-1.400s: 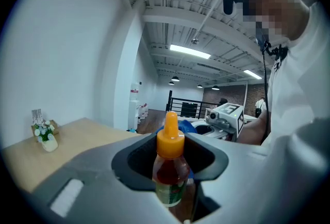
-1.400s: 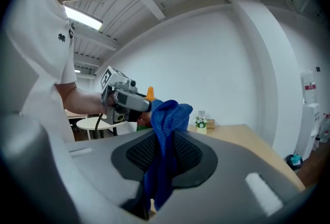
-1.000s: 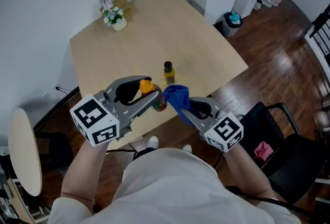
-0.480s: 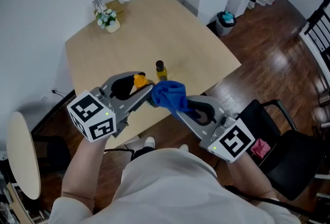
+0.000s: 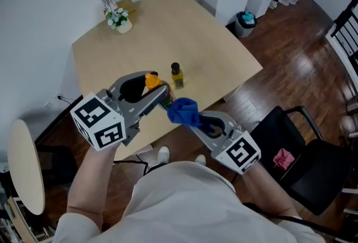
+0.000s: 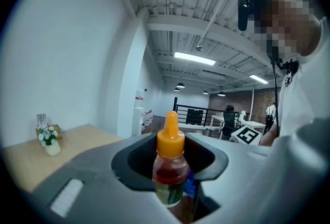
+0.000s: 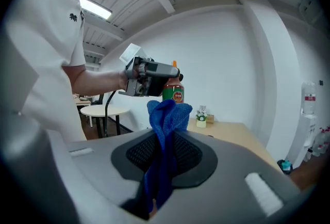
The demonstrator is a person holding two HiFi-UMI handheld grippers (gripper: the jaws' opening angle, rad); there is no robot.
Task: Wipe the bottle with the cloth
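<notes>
Pale wood-grain laminate covers the square desk [image 5: 140, 34], which stands on glossy dark plank floor [image 5: 291, 68]. Above its near edge, the left hand-held gripper [image 5: 163, 97], moulded grey plastic, is clamped tight on the bottle [image 6: 170, 166]. This is a small clear plastic bottle of reddish sauce with a tapered orange nozzle cap and a green-and-red label, held upright. The right hand-held gripper [image 5: 193, 120] is closed on the cloth [image 7: 165, 130], a soft blue microfibre bunched into a rumpled tuft above the ribbed black pads. The tuft sits just beside the bottle's lower body; contact cannot be confirmed. A second small bottle [image 5: 177, 75], dark-capped with yellow liquid, stands on the desk.
</notes>
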